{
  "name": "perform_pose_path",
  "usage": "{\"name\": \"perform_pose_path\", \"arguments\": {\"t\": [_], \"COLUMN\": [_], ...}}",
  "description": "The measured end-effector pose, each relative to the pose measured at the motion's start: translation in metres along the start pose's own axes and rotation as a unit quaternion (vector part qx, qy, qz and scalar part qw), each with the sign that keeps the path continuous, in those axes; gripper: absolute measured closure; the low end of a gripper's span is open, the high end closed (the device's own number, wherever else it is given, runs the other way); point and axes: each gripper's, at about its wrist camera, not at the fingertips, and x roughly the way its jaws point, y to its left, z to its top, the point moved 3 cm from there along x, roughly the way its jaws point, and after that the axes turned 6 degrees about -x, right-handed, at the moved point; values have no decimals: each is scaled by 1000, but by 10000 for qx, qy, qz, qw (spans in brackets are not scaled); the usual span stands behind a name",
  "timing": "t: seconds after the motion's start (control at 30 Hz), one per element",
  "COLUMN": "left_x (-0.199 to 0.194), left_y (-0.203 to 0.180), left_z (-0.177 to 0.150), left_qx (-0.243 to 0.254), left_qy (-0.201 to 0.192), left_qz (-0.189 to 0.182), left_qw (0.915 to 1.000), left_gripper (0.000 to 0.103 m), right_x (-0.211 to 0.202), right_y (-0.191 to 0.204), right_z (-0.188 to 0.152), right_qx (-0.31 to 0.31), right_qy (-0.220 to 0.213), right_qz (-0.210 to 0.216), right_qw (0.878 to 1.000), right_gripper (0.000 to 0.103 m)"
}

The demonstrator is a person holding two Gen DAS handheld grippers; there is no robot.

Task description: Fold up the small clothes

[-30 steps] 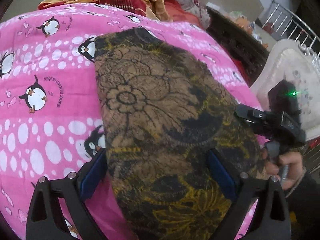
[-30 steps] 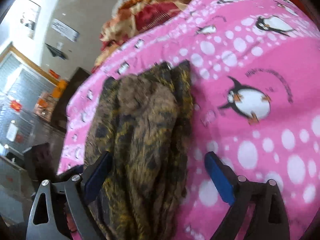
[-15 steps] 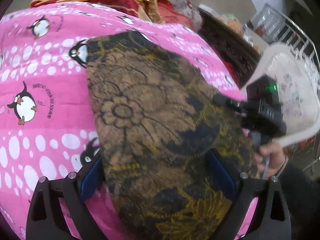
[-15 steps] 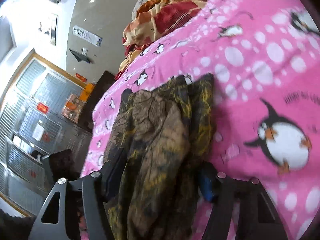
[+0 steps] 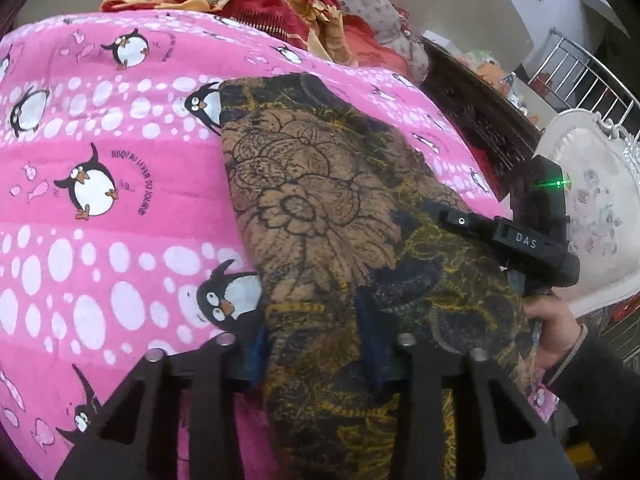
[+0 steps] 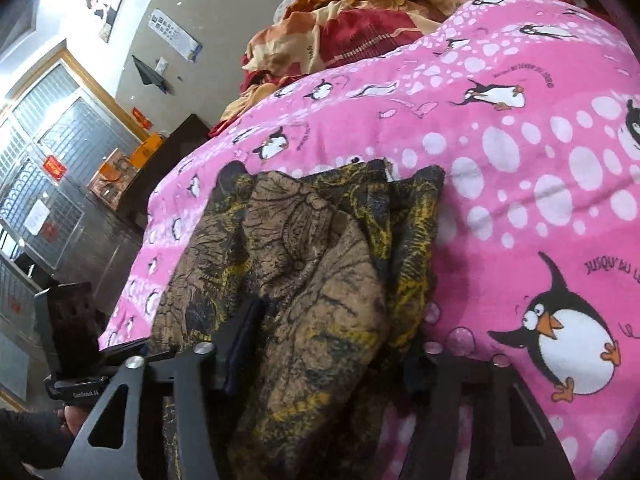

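Note:
A brown, black and yellow floral garment (image 5: 320, 216) lies on a pink penguin blanket (image 5: 100, 240). My left gripper (image 5: 314, 350) straddles its near edge. Its jaws are closing, and the blue pads (image 5: 258, 354) pinch a fold of the cloth. In the right wrist view the same garment (image 6: 312, 264) is bunched into a ridge between the fingers of my right gripper (image 6: 330, 352), whose jaws are also closing on it. The right gripper (image 5: 444, 214) shows at the garment's right edge in the left wrist view, held by a hand (image 5: 556, 328). The left gripper (image 6: 132, 348) shows low on the left in the right wrist view.
A heap of red and orange bedding (image 5: 248, 4) lies at the far end of the blanket. A white ornate chair (image 5: 592, 216) and a metal railing (image 5: 580, 68) stand to the right of the bed. Dark furniture with orange boxes (image 6: 120, 172) stands by a barred window.
Both grippers' jaws have narrowed from wide open onto the garment. The cloth in the right gripper has bunched up into a ridge. The right gripper has rolled and shifted sideways.

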Motion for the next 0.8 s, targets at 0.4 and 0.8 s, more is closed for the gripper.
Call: {"name": "perform_pose_path", "arguments": {"t": [0.4, 0.8], "left_x": [-60, -143], "left_y": [-5, 79], "left_z": [9, 35], "left_qx": [33, -149], "left_qy": [-521, -929], "left_qz": [-125, 437], "left_qw": [9986, 9946], "left_gripper": [83, 83], "right_x": [-31, 44], "right_y": [34, 117], "right_z": [13, 45], "right_qx": [-12, 139], "right_qy": [-263, -237], "right_qz": [-52, 885], "right_qw": [9996, 9957], "right_gripper": [81, 81]}}
